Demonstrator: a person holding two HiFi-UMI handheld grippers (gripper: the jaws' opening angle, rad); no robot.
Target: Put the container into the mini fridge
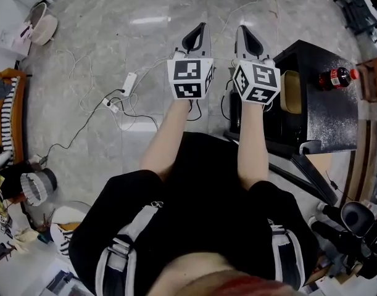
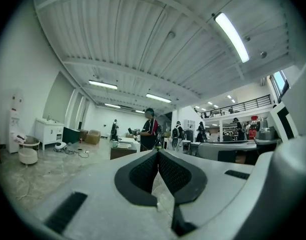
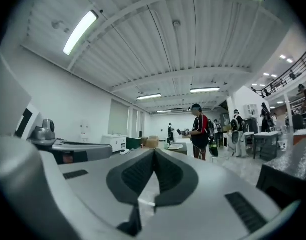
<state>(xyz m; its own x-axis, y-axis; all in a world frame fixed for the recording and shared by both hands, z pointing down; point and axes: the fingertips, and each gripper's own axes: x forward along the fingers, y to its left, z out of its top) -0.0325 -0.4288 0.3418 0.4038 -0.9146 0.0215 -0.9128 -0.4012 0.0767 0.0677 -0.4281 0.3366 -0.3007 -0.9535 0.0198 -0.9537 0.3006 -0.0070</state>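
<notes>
Head view down, gripper views level (shared person (image 2: 149, 129)).

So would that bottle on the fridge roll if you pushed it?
Probably: the bottle looks round, so a nudge could roll or tip it. It looks dark, so maybe full and heavy. The fridge top looks smooth, so it may slide.

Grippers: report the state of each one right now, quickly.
Left gripper: closed, jaw tips together, holding nothing.
Right gripper: closed, jaw tips together, holding nothing.

Mini fridge (image 1: 327, 113) partly hidden, behind right tool (image 1: 245, 32)
</notes>
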